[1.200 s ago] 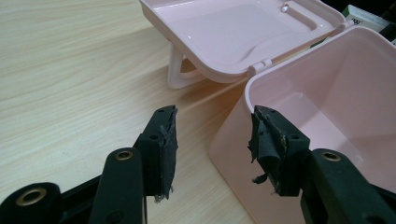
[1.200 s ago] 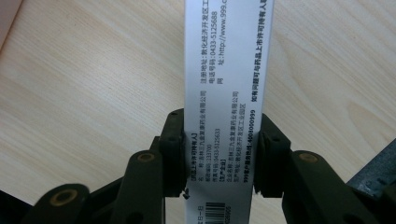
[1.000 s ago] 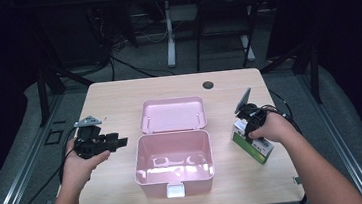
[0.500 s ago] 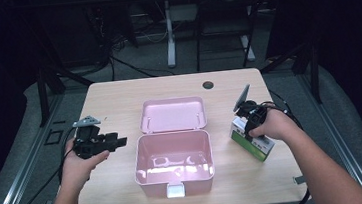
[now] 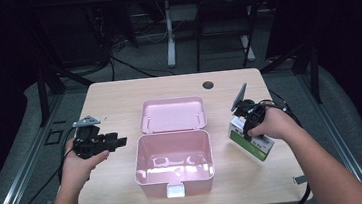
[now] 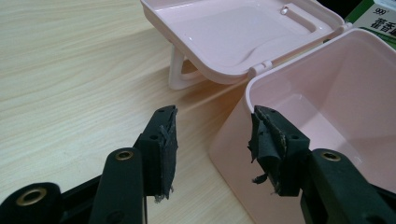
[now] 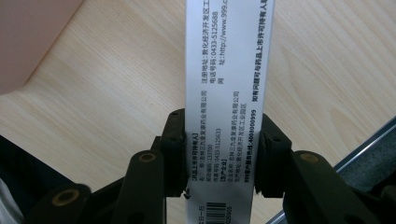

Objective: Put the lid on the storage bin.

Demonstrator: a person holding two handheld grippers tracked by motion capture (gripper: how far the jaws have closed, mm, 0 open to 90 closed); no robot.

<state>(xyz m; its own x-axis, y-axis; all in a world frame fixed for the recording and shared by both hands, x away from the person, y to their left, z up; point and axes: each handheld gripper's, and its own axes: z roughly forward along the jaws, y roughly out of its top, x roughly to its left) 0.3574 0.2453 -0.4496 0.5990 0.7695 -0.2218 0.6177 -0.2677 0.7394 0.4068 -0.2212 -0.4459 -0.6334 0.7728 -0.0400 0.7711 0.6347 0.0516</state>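
Note:
A pink plastic box (image 5: 139,158) stands open at the table's middle, its lid (image 5: 173,115) laid back behind it. My left gripper (image 5: 122,142) hovers just left of the box, jaws open and empty. In the left gripper view the left gripper (image 6: 212,121) straddles the box's near corner (image 6: 233,135) without touching it. My right gripper (image 5: 245,123) is shut on a green and white medicine carton (image 5: 254,144), right of the box and tilted. In the right gripper view the right gripper (image 7: 224,140) has both pads pressed on the carton's white printed side (image 7: 226,56). The carton's green corner (image 6: 378,14) peeks past the box.
A dark round cable hole (image 5: 208,85) sits in the table near its far edge. The table's right edge (image 7: 369,140) runs close beside my right gripper. Black cables trail from both grippers over the sides. Bare wood lies left of the box.
My right gripper has risen slightly with the carton in it. The left gripper and the pink box have stayed put.

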